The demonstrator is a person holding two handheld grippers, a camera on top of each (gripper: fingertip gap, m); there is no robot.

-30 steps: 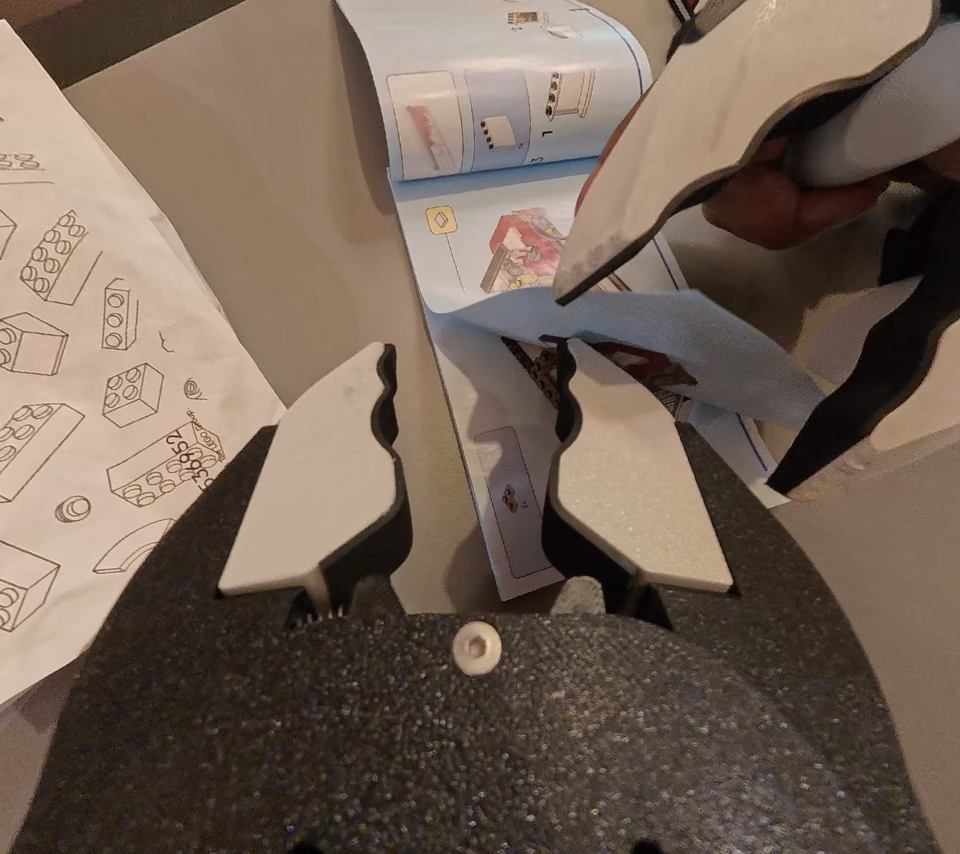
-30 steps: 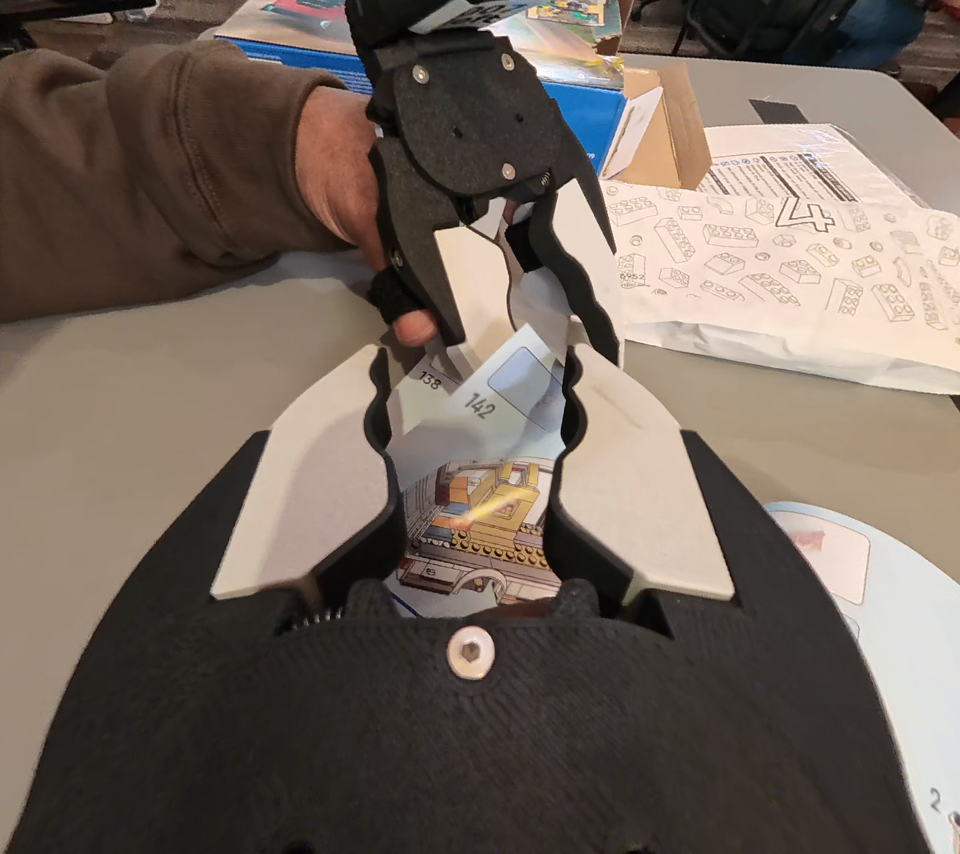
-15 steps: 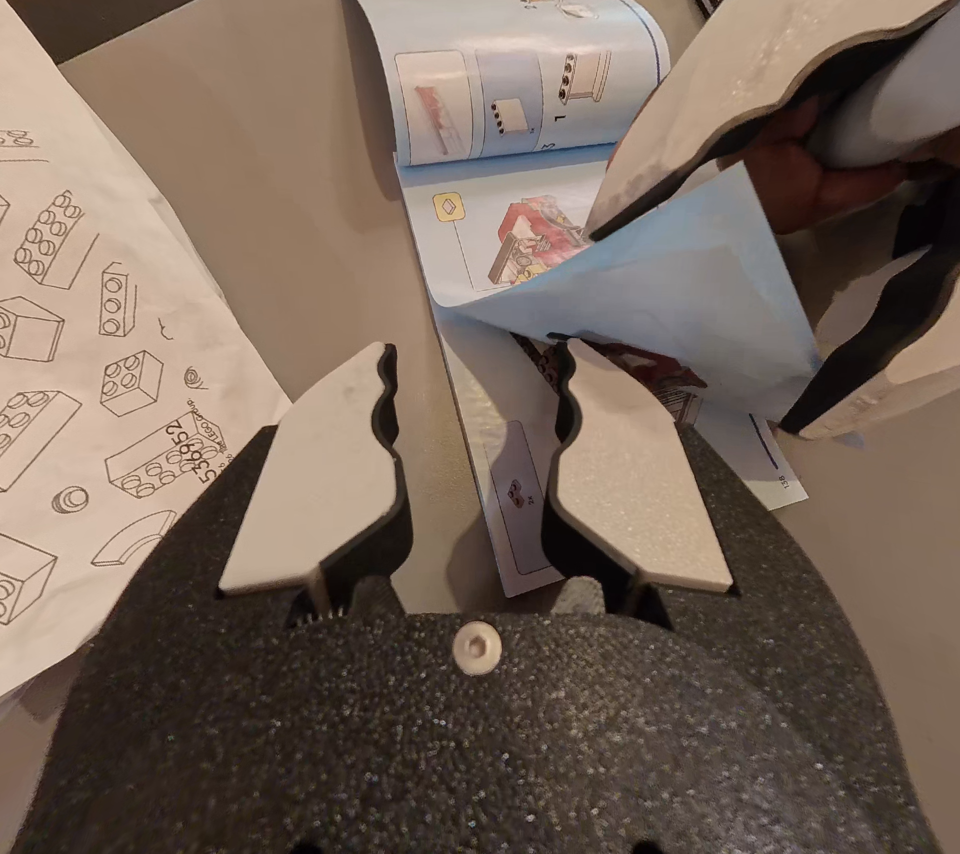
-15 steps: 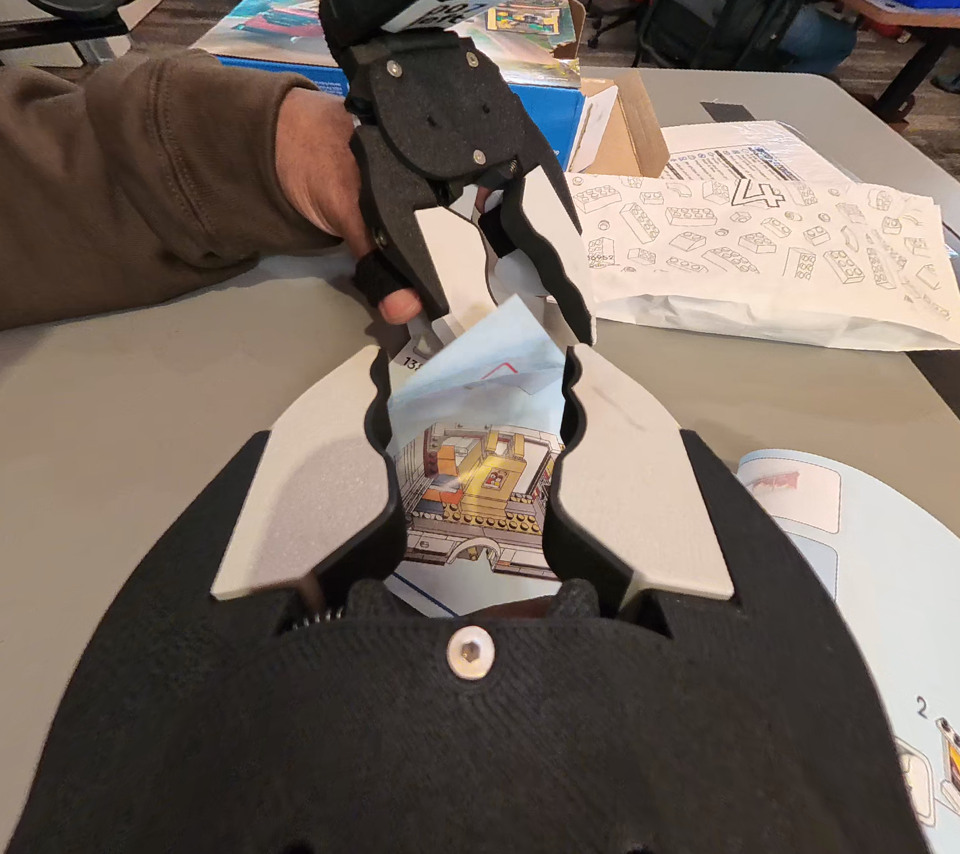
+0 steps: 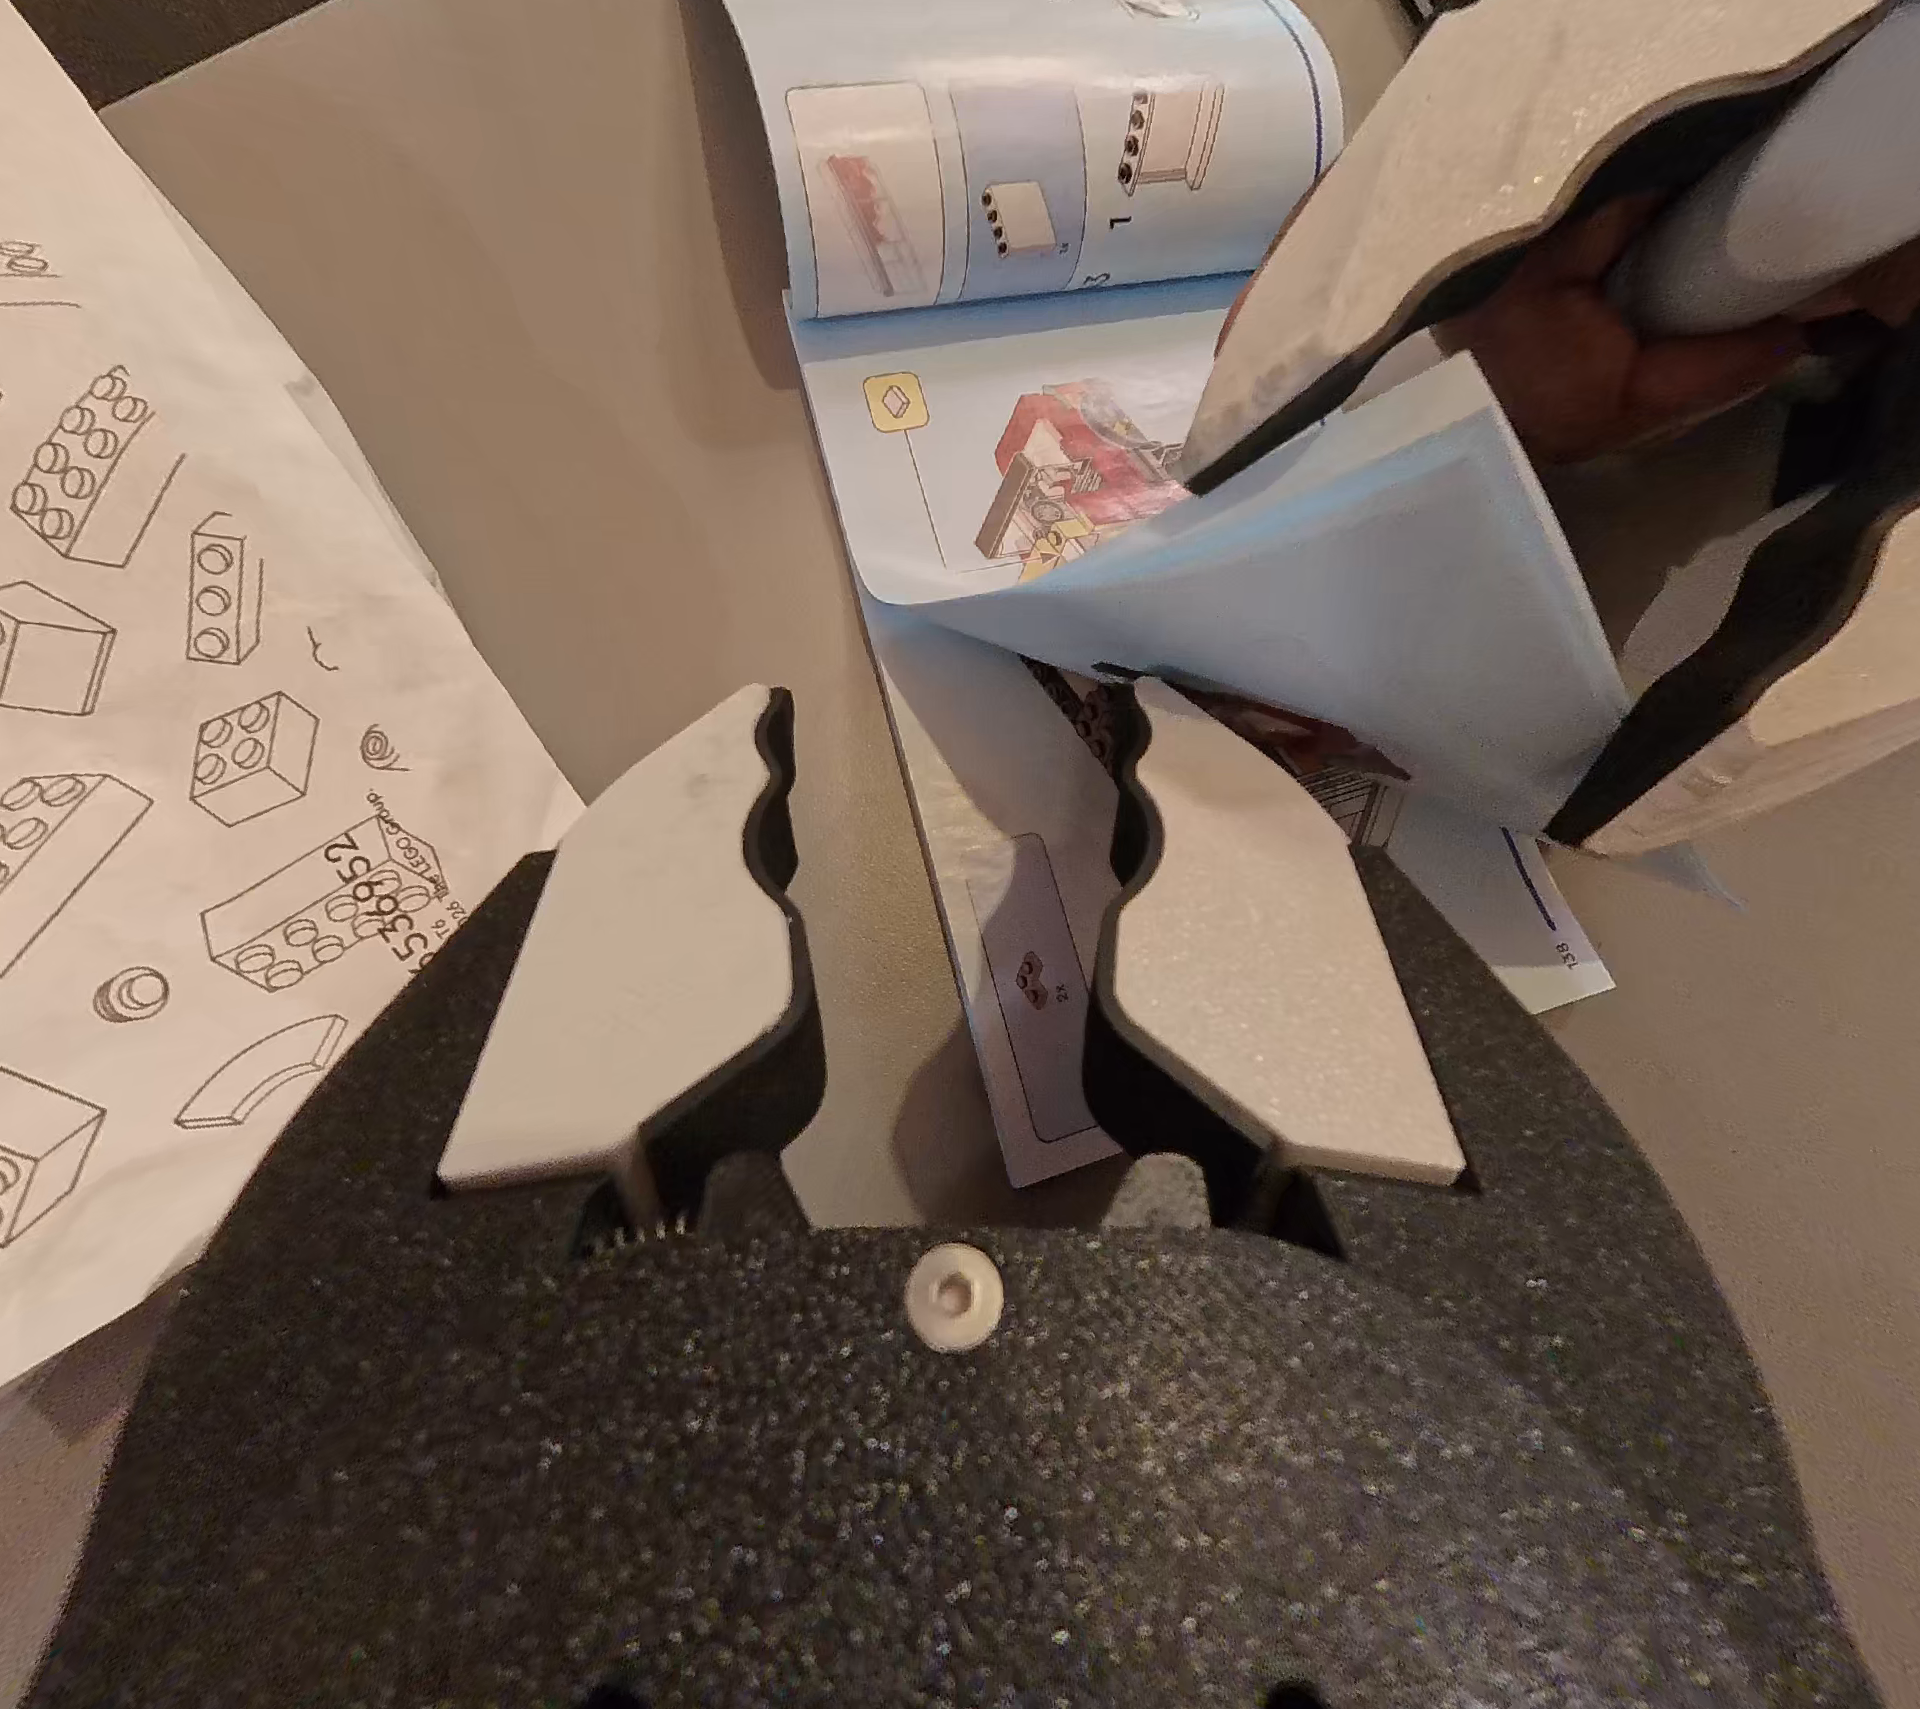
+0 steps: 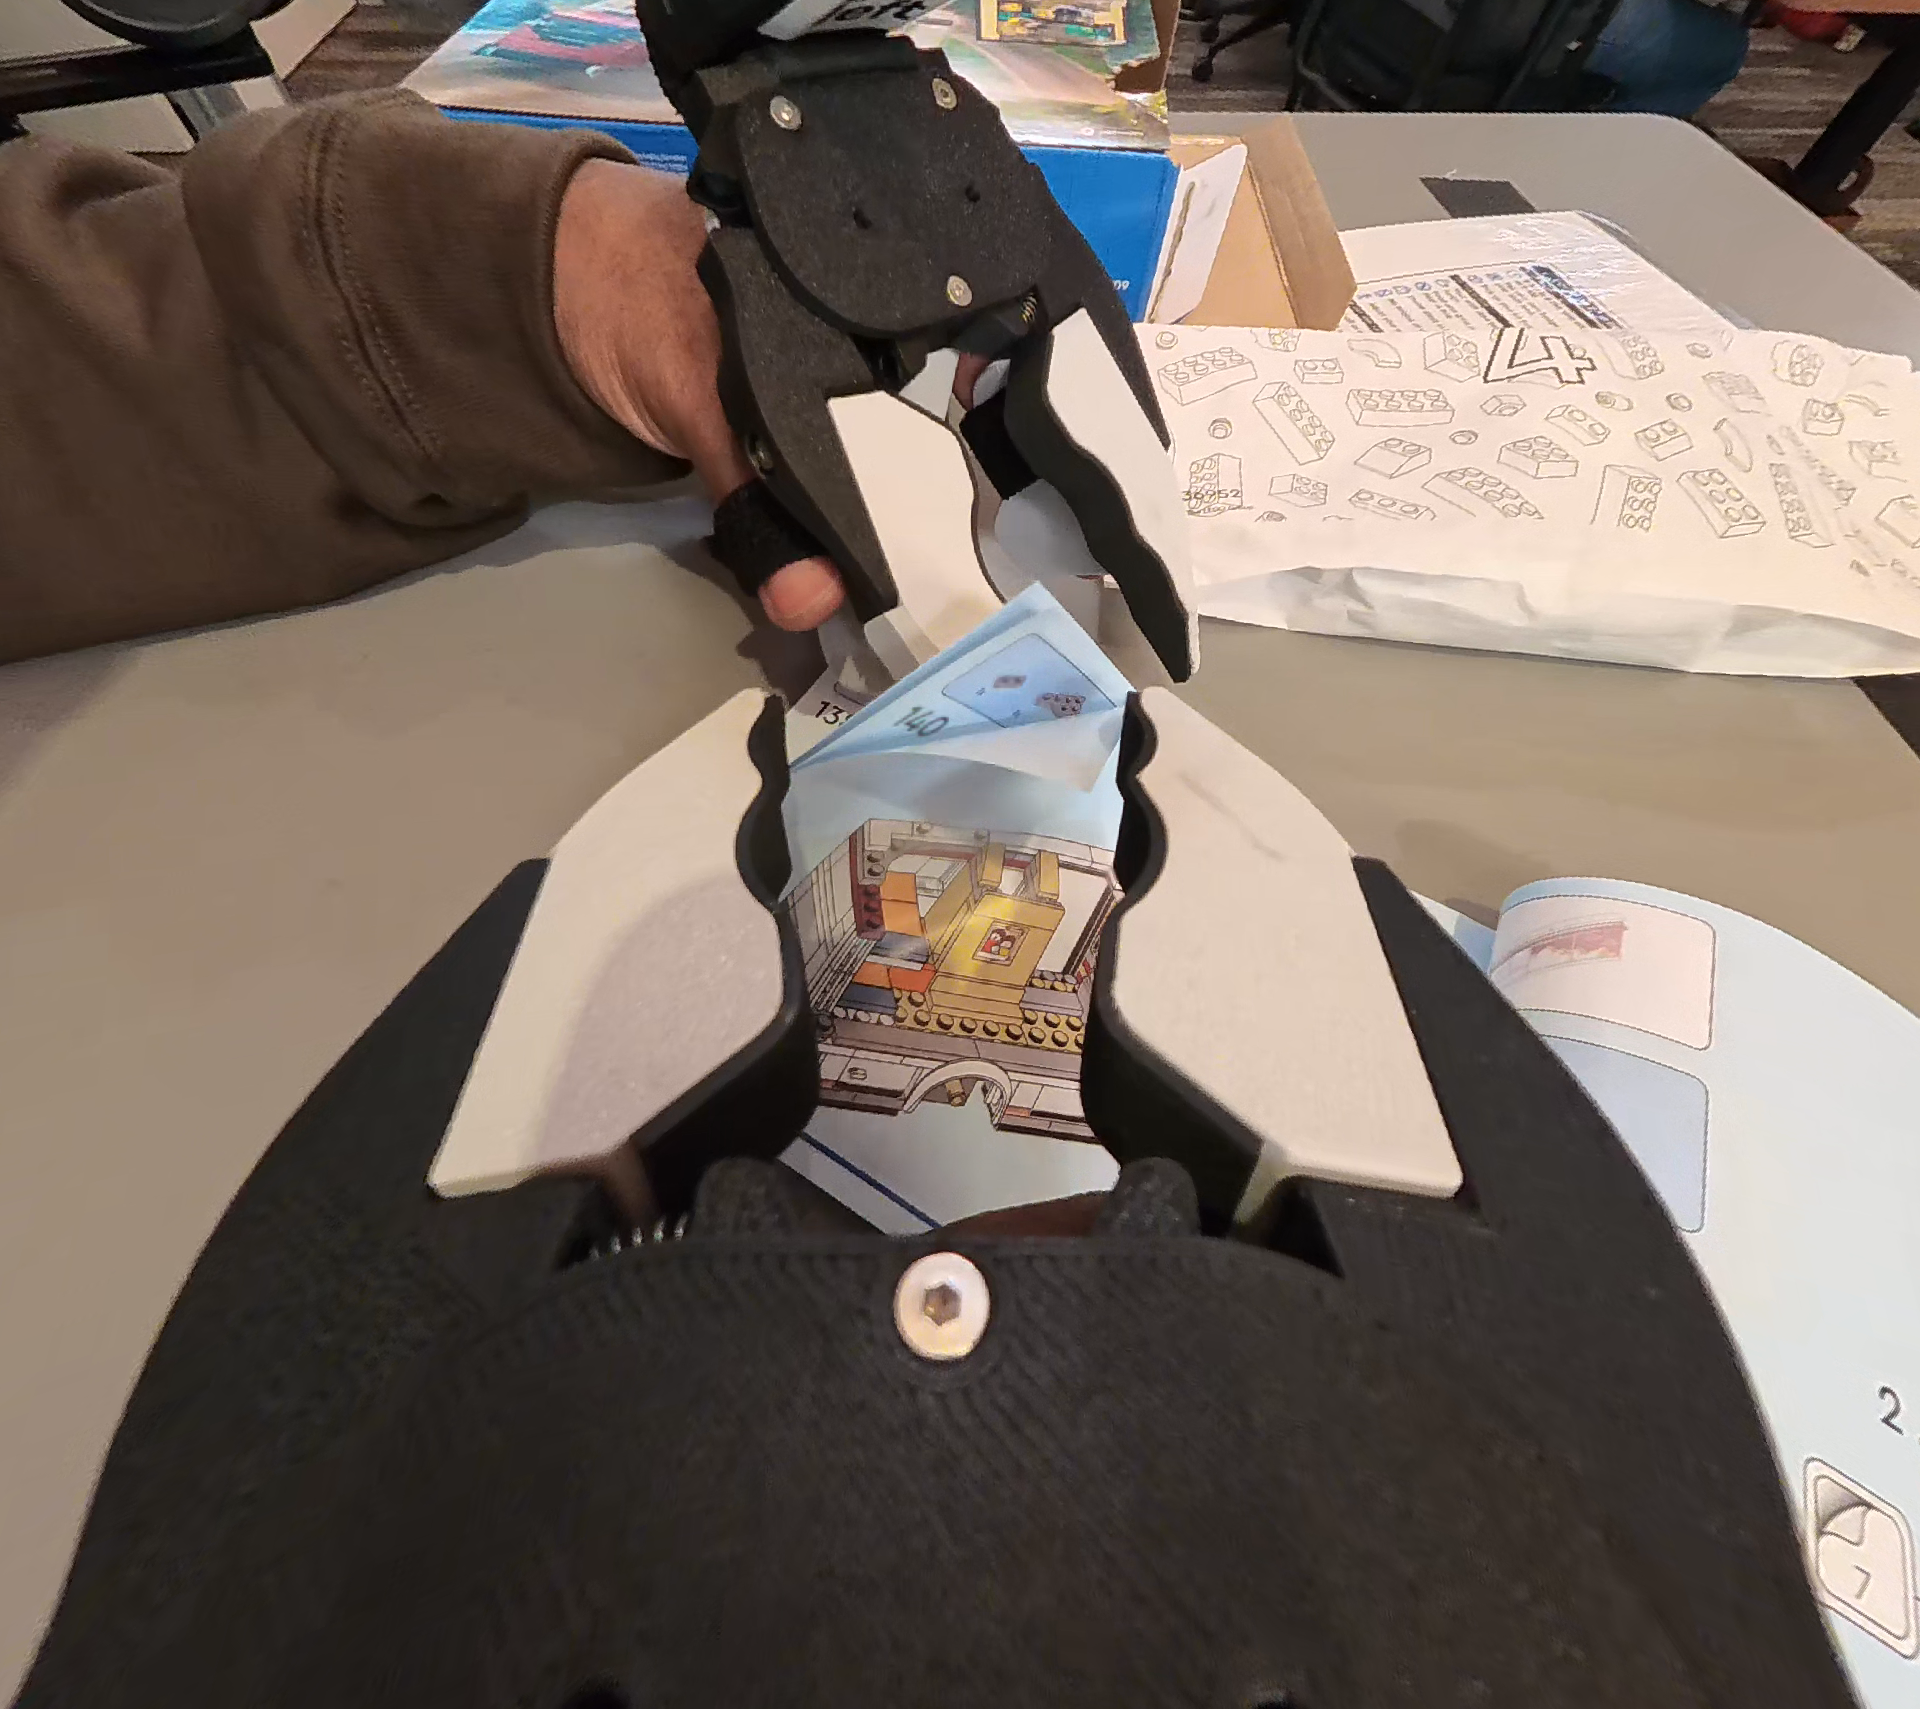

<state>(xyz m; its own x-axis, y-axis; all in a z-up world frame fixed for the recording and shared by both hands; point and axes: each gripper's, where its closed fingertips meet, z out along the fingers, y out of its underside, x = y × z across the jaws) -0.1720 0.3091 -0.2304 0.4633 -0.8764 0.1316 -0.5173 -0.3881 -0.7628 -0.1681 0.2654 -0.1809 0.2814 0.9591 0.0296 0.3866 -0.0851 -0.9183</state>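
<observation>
Entry: booklet [image 5: 1039,205], open flat on the table [image 5: 520,309], with a sheaf [image 5: 1351,620] of its pages raised and bowed.

Risks, as we judge them: the sheaf may spring back or crease where it curls against a finger, and it may tear at the spine if dragged sideways, since nothing appears to pin it firmly.

Left tongs [image 5: 956,703]: released, fingers well apart, holding nothing. They are poised over the booklet's near edge (one tip seems to rest on the bottom page).

Right tongs [image 6: 945,703]: spread wide. The sheaf lies between the fingers and brushes them, and we see no firm pinch.

Nearby: printed paper bag [image 5: 156,620], beside the left tongs.
</observation>
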